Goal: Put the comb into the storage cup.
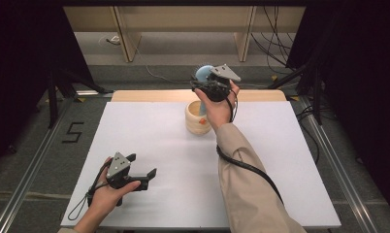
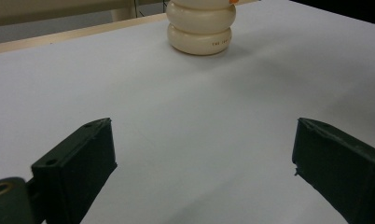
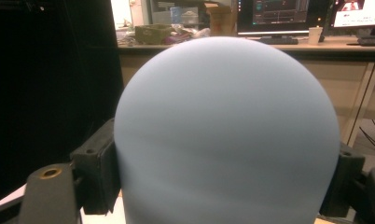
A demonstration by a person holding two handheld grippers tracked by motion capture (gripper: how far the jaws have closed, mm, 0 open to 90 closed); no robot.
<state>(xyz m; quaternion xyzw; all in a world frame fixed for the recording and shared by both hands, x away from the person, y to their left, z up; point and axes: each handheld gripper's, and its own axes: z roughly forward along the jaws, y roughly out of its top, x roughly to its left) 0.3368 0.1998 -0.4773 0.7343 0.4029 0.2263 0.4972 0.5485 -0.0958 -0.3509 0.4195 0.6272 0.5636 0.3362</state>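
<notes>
- Our right gripper (image 1: pixel 201 83) pinches the blue ball (image 3: pixel 227 135); we should keep it level above the cup (image 1: pixel 197 119).
- Left gripper (image 1: pixel 142 167) rests spread, empty.

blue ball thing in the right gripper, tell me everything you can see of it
The blue ball thing is a smooth, matte, pale blue rounded object, domed on top, with no markings on the side that shows; it looks like soft plastic or rubber. Its lower part is hidden. The right gripper clamps it, one black jaw against each side, and holds it in the air above the far edge of the table, just behind the cream ribbed cup. Nothing else touches it.
</notes>
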